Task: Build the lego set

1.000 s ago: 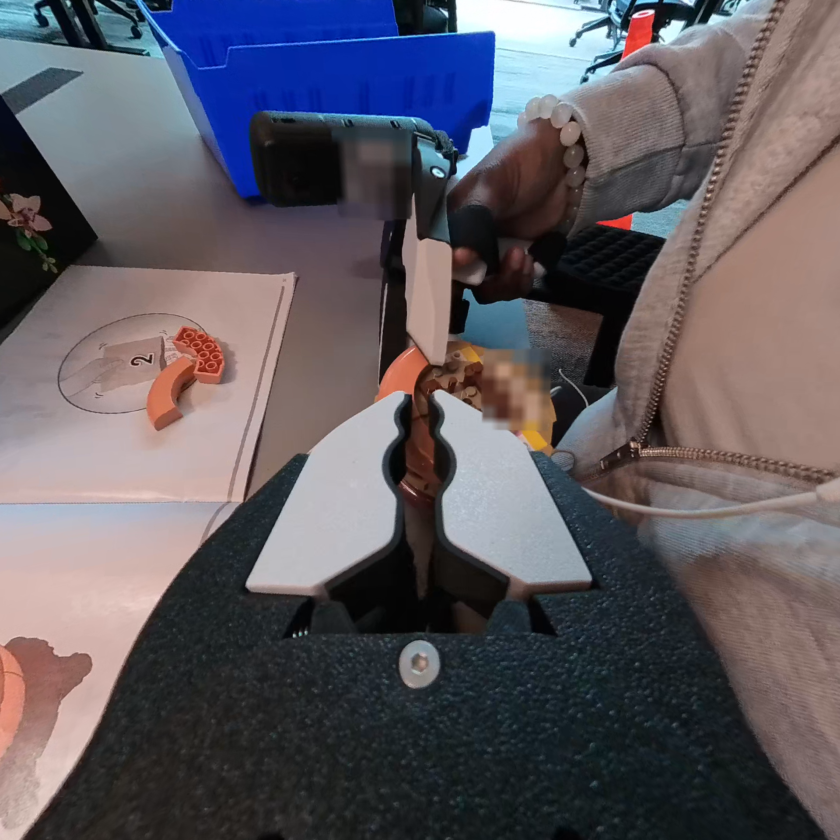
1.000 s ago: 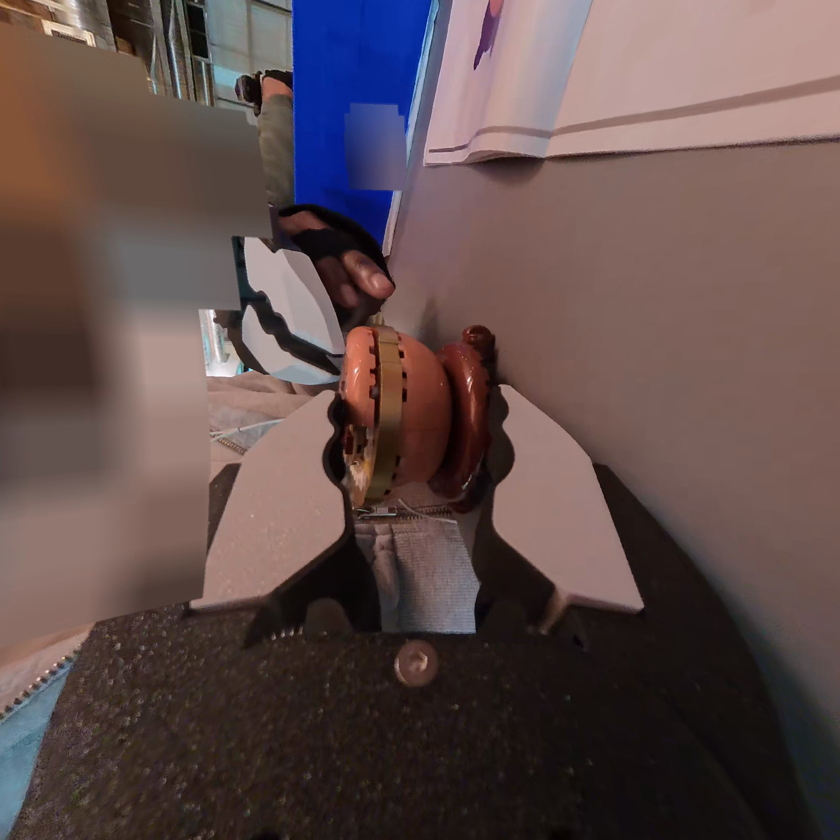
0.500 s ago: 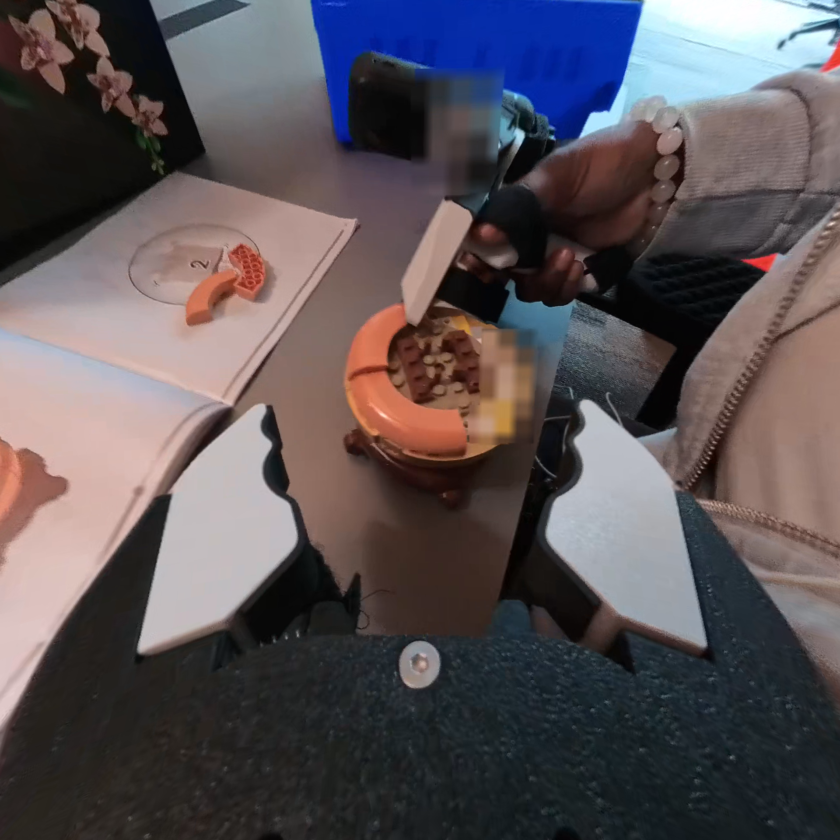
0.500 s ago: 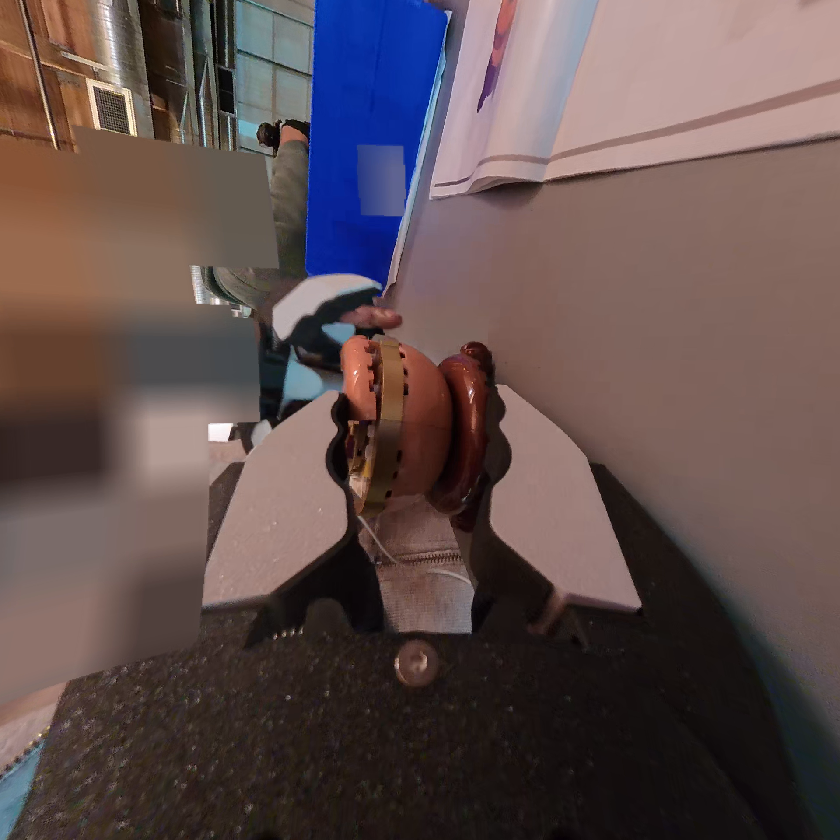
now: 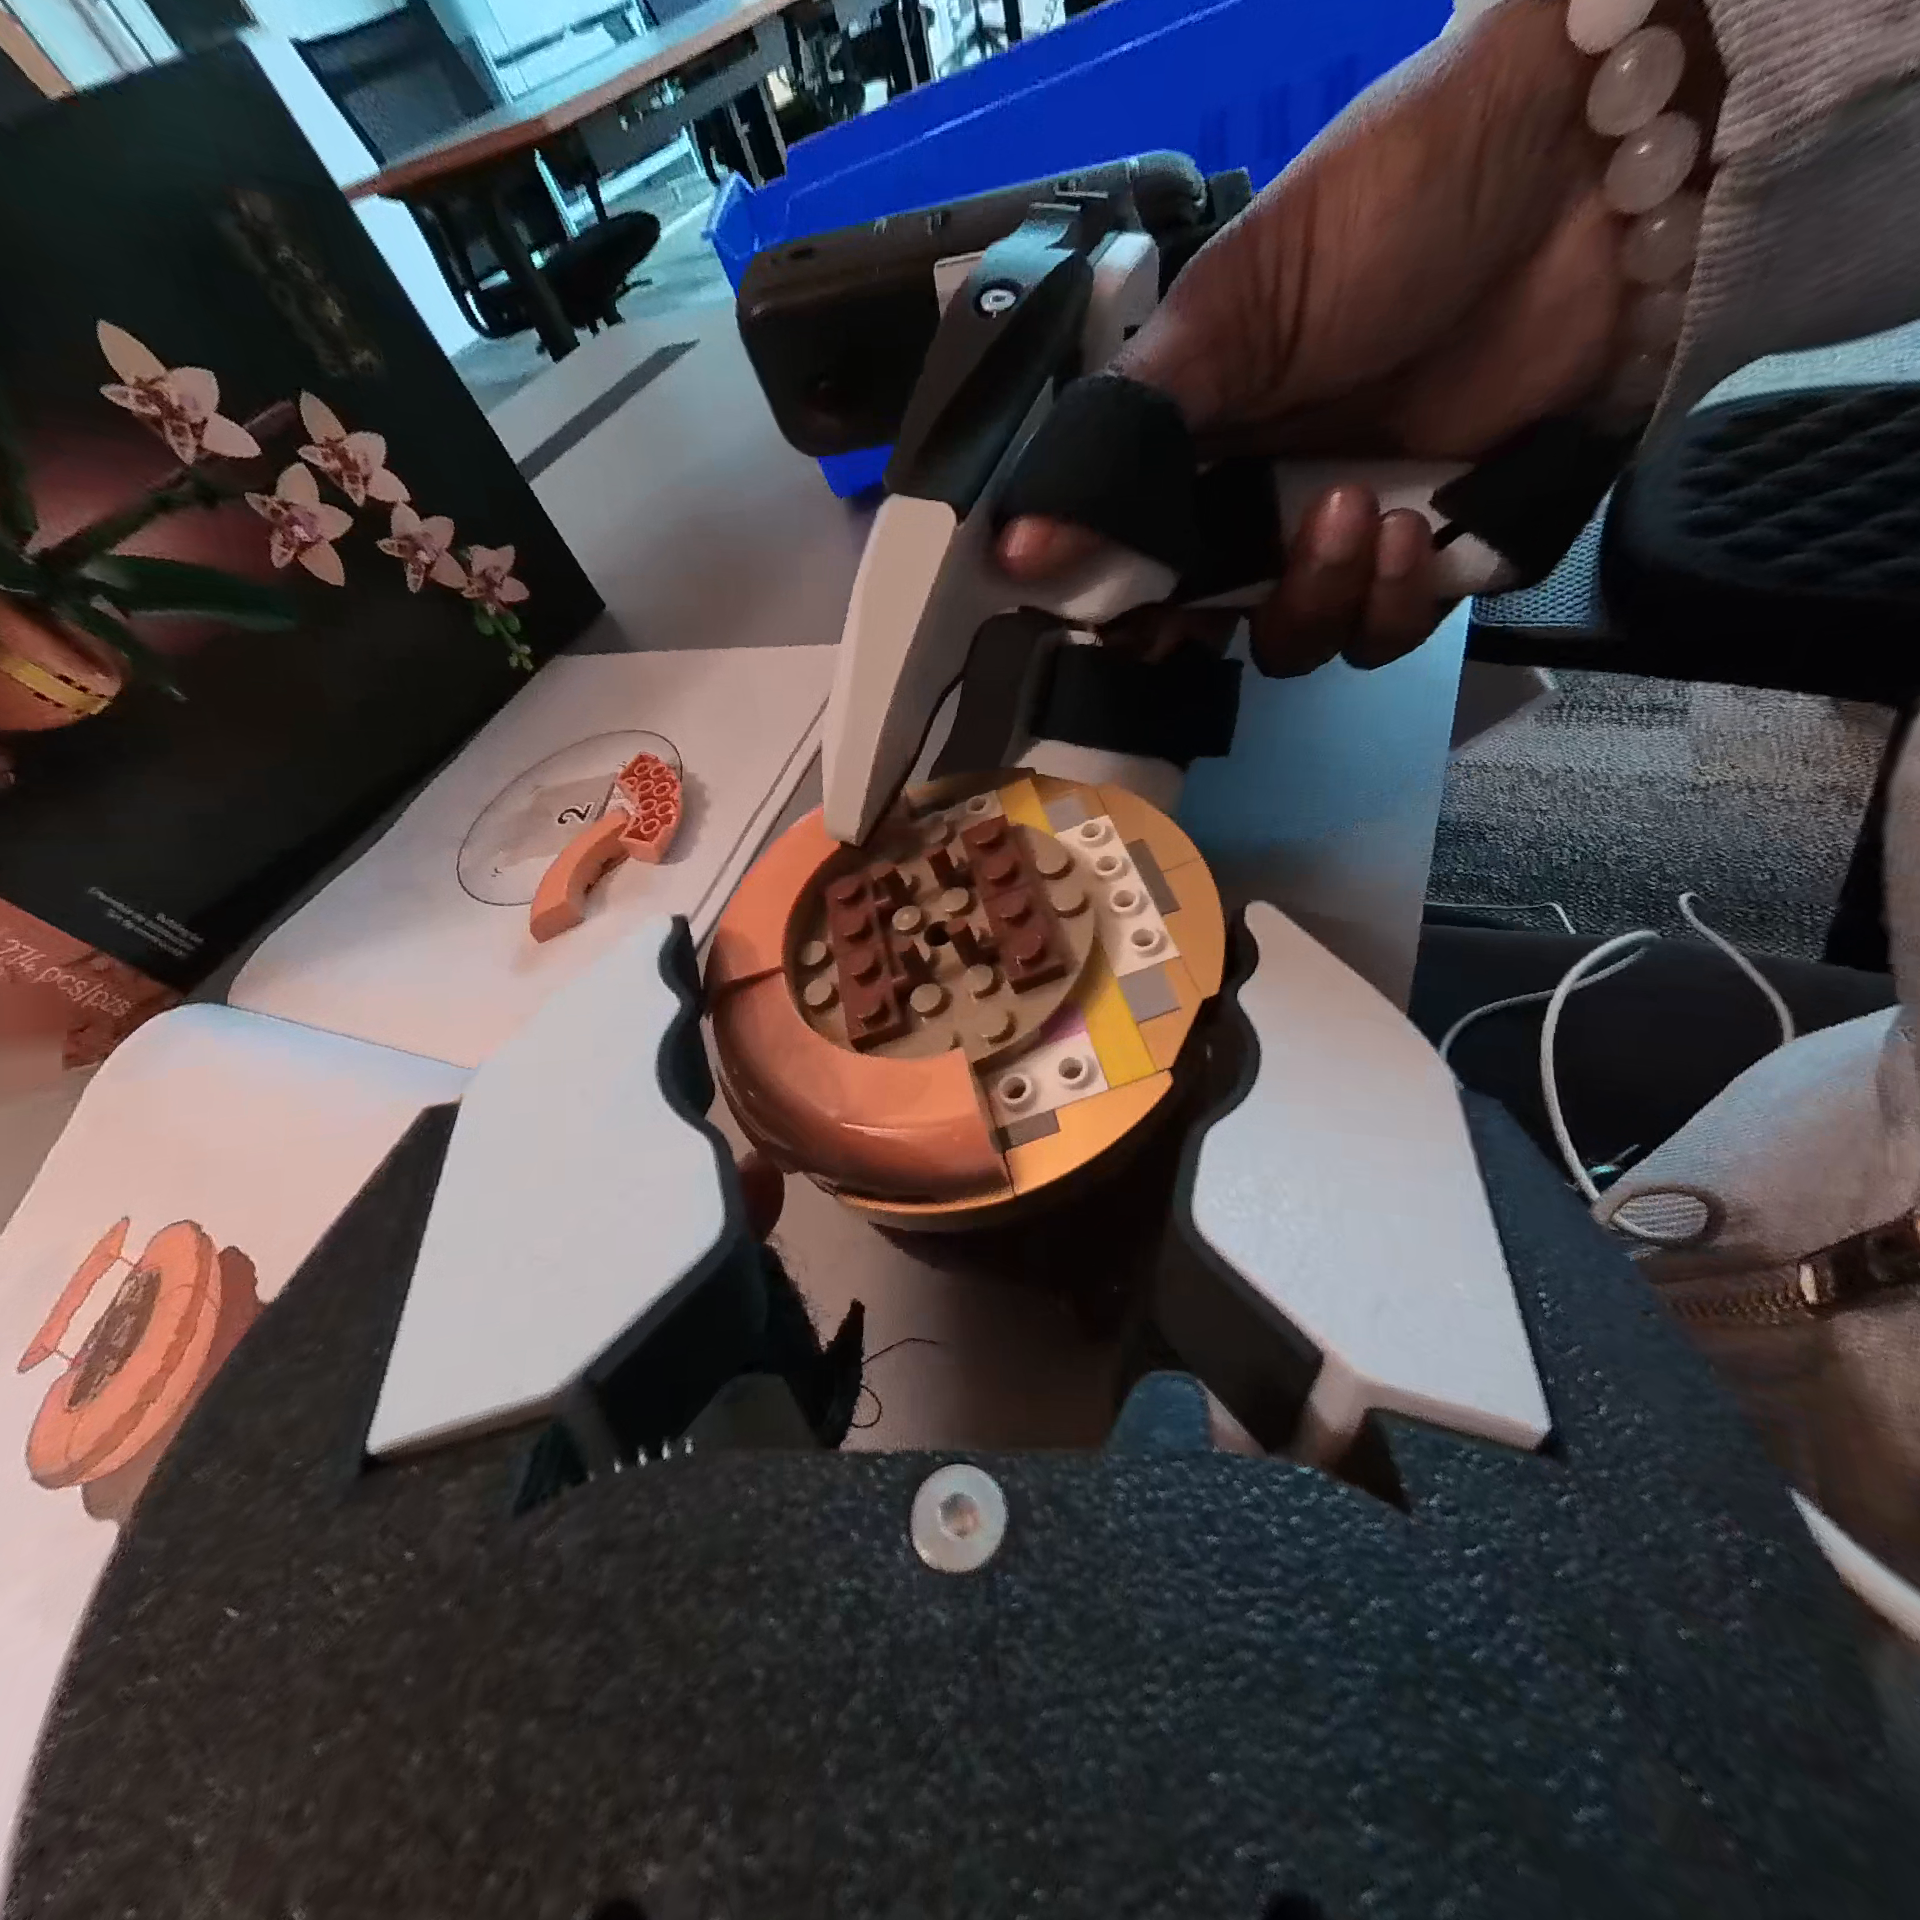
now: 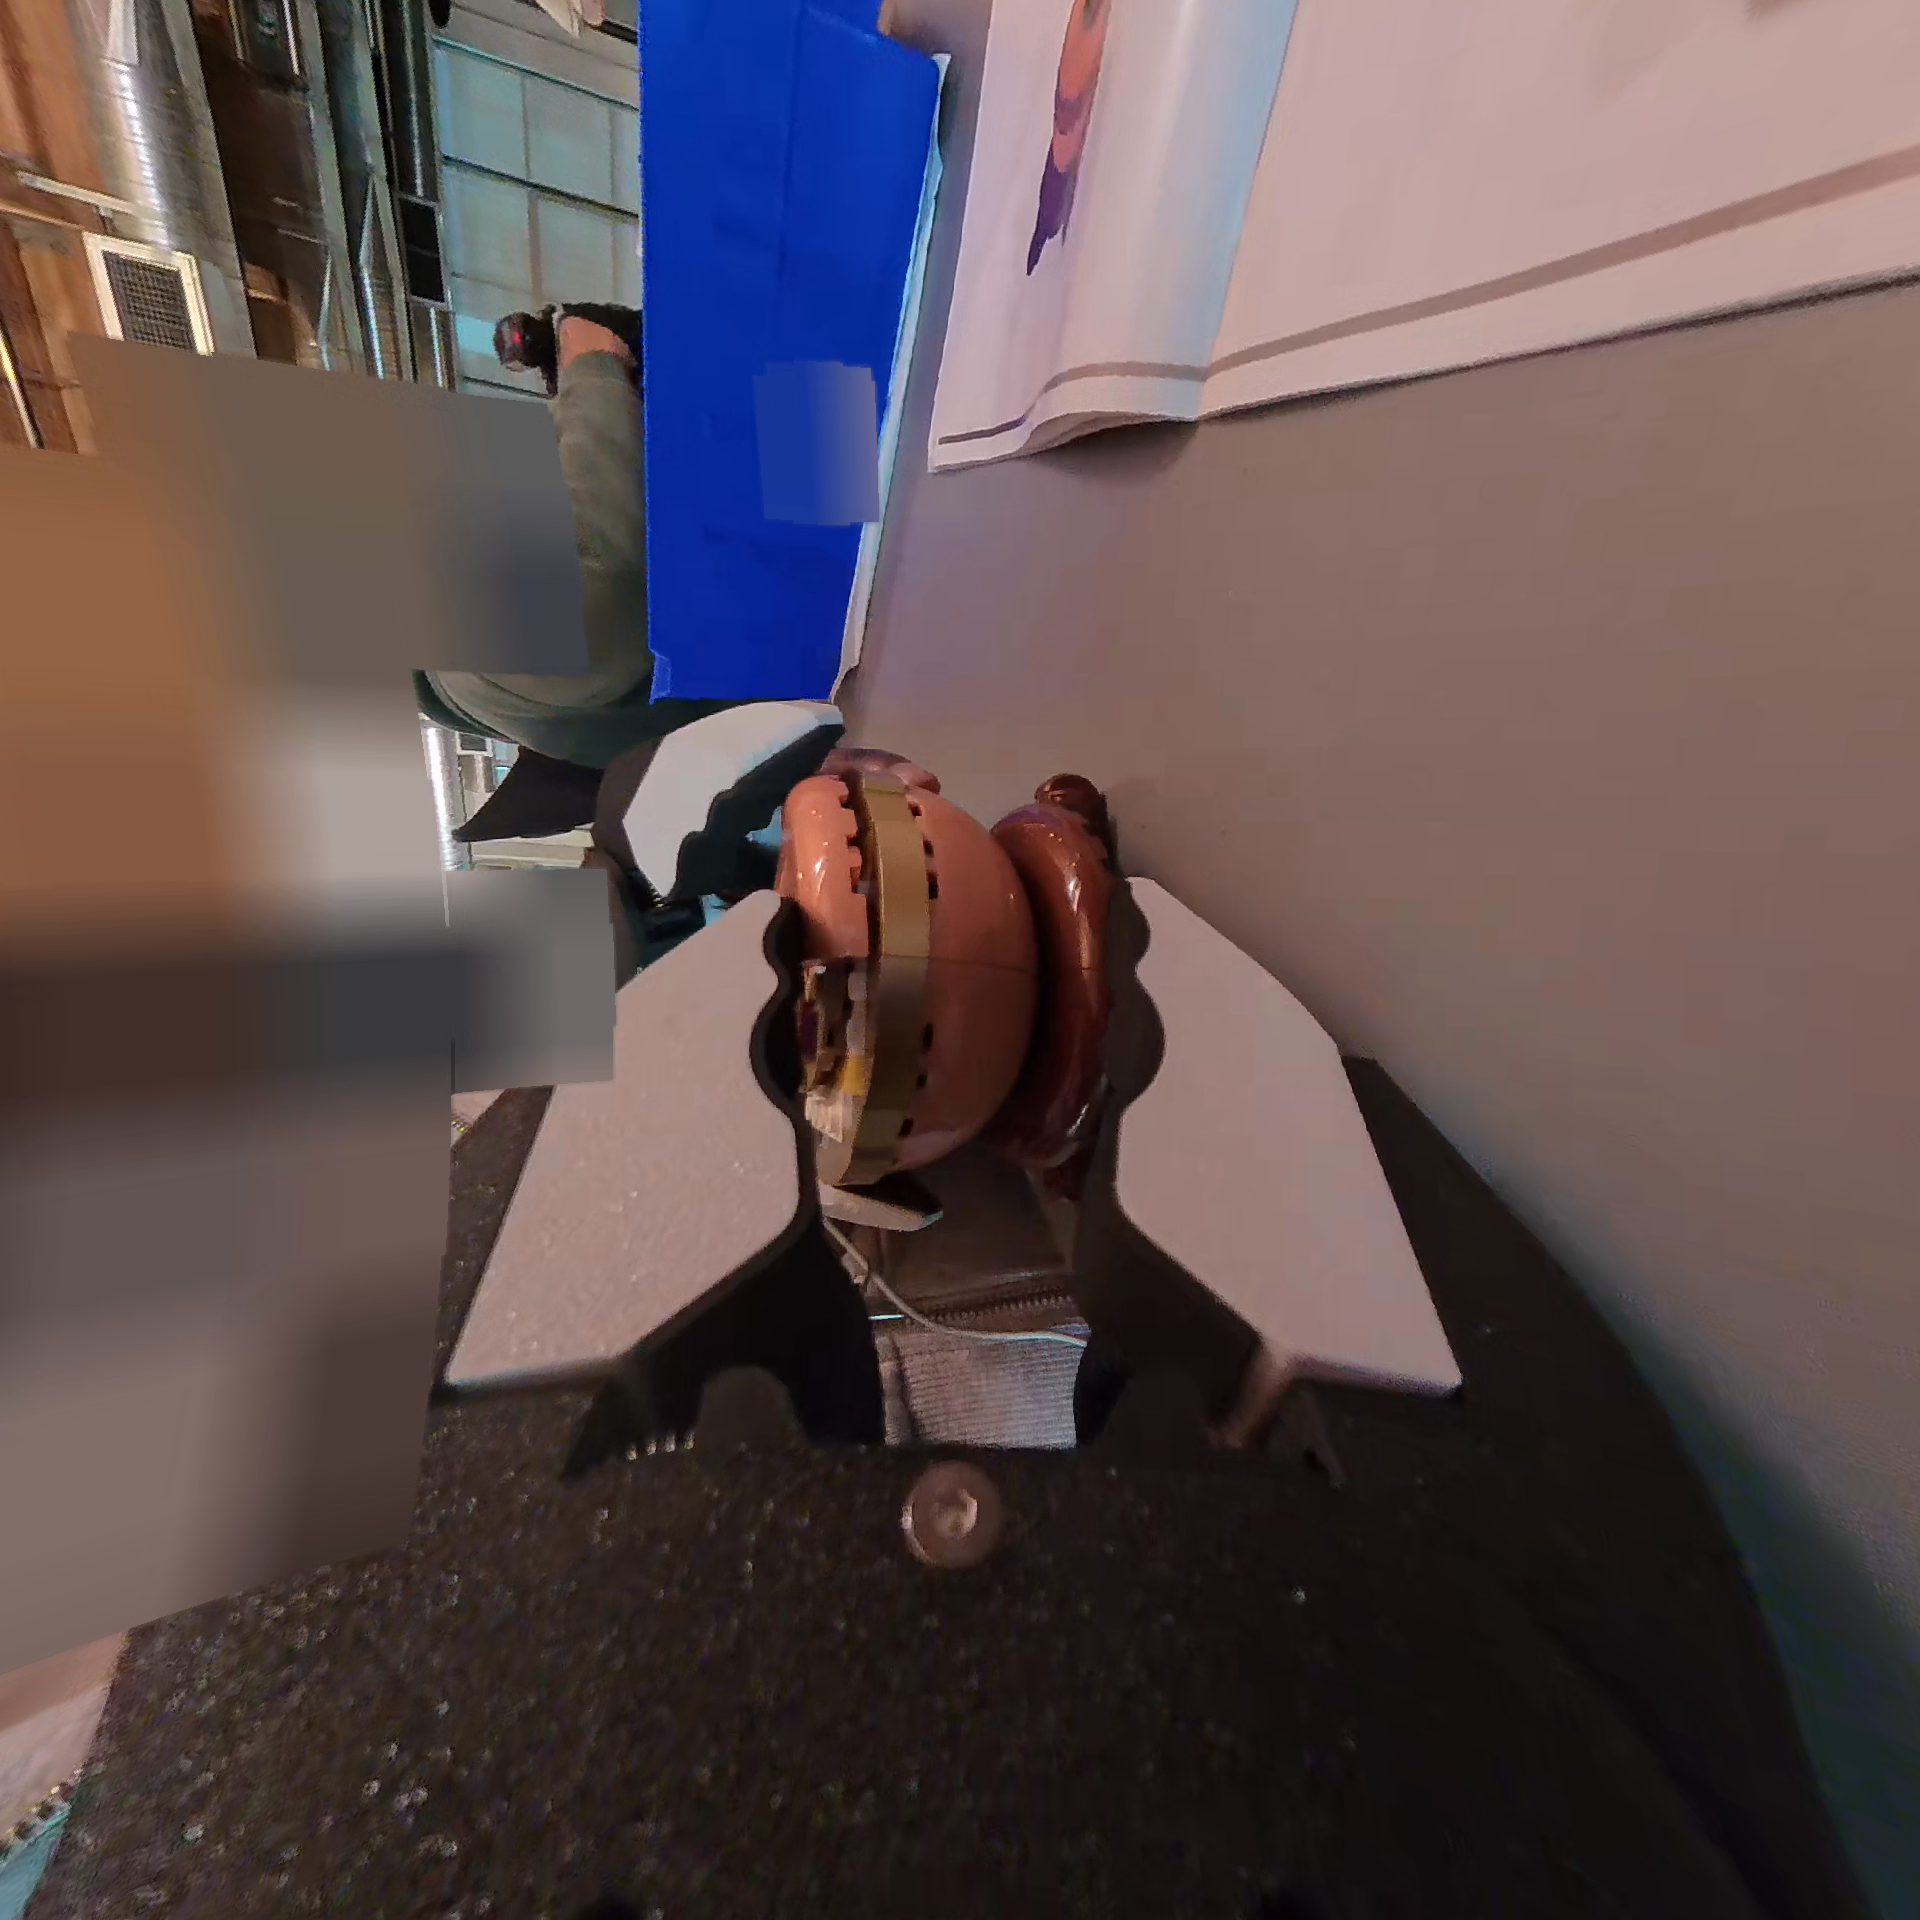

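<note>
Two loose salmon pieces (image 5: pixel 608 850) lie on the instruction booklet (image 5: pixel 416 935), left of centre in my left wrist view. Centre frame, the round lego pot (image 5: pixel 961 1003) stands on the grey worktop (image 5: pixel 686 520); my left tongs (image 5: pixel 961 1039) are spread either side of it, contact unclear. Right tongs (image 6: pixel 951 997) pinch the pot top and base.
</note>
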{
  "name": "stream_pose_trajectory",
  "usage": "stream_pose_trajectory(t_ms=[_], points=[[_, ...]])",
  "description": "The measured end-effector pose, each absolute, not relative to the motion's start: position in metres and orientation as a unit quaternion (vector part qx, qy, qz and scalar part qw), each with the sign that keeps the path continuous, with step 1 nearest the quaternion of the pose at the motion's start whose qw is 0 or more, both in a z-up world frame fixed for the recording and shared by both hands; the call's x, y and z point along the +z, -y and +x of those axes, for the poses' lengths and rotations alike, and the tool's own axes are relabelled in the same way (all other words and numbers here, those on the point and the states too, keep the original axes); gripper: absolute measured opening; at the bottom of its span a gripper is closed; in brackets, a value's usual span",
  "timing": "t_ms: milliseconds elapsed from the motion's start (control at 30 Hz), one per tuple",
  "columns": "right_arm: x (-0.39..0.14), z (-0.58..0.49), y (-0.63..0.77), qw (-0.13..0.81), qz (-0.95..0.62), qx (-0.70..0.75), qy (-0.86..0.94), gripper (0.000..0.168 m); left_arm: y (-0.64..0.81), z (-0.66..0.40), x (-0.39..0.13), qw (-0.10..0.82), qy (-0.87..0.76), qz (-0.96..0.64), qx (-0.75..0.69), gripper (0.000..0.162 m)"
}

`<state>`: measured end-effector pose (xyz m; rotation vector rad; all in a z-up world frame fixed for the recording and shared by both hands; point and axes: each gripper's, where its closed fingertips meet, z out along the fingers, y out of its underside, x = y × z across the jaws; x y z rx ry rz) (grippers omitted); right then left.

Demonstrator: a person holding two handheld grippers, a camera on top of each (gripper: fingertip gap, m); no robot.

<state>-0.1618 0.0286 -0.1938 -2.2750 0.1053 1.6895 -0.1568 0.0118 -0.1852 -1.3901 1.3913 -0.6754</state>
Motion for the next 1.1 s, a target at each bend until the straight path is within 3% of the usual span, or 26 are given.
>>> stream_pose_trajectory(t_ms=[133,233,767,833,933,1100], points=[[-0.193,-0.161,-0.029,0.161,-0.793,0.586,-0.049,0.053,-0.013,-0.156,-0.185,0.51,-0.578,-0.573,-0.28,0.094],[-0.188,-0.164,-0.028,0.16,-0.784,0.597,-0.053,0.042,-0.013,-0.156,-0.186,0.507,-0.577,-0.576,-0.281,0.094],[-0.189,-0.165,-0.028,0.161,-0.777,0.605,-0.058,0.042,-0.012,-0.156,-0.187,0.509,-0.577,-0.577,-0.276,0.094],[-0.192,-0.161,-0.028,0.173,-0.799,0.575,-0.032,0.049,-0.012,-0.156,-0.187,0.51,-0.579,-0.574,-0.275,0.094],[-0.19,-0.162,-0.025,0.15,-0.798,0.583,-0.011,0.079,-0.012,-0.155,-0.187,0.511,-0.579,-0.574,-0.273,0.094],[-0.193,-0.163,-0.041,0.138,-0.799,0.585,0.017,0.074,-0.012,-0.155,-0.187,0.511,-0.58,-0.573,-0.273,0.094]])
